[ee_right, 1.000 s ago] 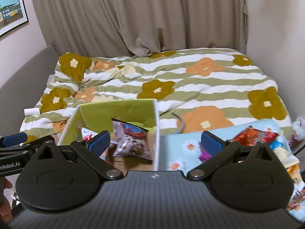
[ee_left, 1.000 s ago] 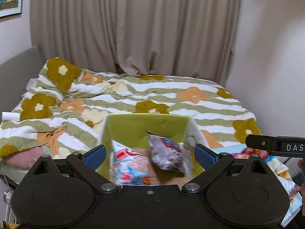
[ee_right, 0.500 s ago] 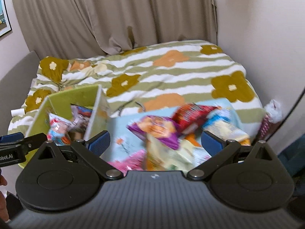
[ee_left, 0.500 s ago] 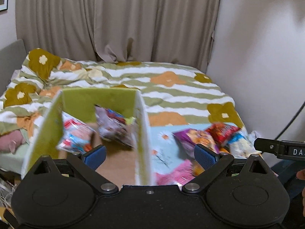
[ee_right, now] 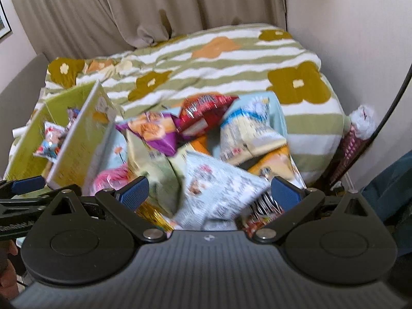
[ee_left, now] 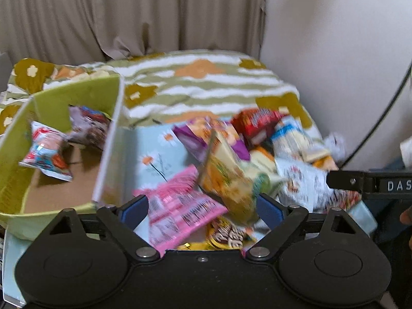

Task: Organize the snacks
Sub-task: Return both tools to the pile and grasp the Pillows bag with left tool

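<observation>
Where the green box [ee_left: 59, 97] filled the view before, both hand-held grippers [ee_left: 202, 207] [ee_right: 208, 191], jaws apart and empty, now overlook the snack pile [ee_right: 206, 149].

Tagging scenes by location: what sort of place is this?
Most likely a bedroom: a bed with a flowered striped duvet, drawn curtains behind it, snack packets piled on it beside a green box.

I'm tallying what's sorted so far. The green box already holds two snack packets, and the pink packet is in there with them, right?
Not quite. The green box does hold two snack packets, but the pink packet is not in it: it lies outside on the light blue floral cloth, beside the box wall, in the loose pile. The left wrist view shows this.
</observation>
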`<action>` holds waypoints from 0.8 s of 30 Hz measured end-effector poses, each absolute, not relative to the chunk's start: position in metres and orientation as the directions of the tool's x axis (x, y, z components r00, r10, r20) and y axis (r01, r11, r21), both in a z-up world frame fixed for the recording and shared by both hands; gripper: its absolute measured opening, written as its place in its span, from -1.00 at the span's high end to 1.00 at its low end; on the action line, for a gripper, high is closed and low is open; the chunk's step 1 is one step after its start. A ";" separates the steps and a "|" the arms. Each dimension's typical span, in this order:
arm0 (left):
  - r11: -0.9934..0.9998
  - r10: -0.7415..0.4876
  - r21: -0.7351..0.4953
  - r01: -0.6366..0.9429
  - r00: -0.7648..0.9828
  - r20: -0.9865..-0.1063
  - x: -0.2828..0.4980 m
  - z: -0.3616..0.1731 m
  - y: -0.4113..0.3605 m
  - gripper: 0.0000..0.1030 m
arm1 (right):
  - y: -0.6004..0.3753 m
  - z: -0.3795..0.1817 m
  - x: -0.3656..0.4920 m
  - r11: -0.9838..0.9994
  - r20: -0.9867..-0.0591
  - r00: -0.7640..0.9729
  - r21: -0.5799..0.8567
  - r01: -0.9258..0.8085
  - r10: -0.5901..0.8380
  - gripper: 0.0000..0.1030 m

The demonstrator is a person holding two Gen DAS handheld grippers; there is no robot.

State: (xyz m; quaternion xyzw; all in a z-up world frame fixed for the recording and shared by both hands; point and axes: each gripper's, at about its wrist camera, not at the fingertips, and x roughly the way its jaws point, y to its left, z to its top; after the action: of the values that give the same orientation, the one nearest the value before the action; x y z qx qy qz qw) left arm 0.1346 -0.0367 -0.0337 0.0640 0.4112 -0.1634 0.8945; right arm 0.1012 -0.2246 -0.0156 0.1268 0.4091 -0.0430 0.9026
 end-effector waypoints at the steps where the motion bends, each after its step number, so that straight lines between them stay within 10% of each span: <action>1: 0.933 -0.241 -0.014 0.361 0.594 -0.767 0.135 -0.039 -0.041 -0.75 | -0.226 -0.019 0.101 0.963 -0.755 0.655 0.196 0.183 0.029 -1.00; 24: 0.788 -0.207 0.090 0.610 0.399 -0.893 0.155 -0.125 -0.075 -0.01 | -0.215 -0.082 0.114 0.924 -0.801 0.598 0.205 0.323 -0.031 -1.00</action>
State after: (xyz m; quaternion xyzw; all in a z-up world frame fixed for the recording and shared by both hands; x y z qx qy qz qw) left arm 0.1546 -0.0750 -0.1253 0.2067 0.4867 -0.2519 0.8105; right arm 0.1142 -0.2146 -0.0816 0.1670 0.4367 -0.1008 0.8782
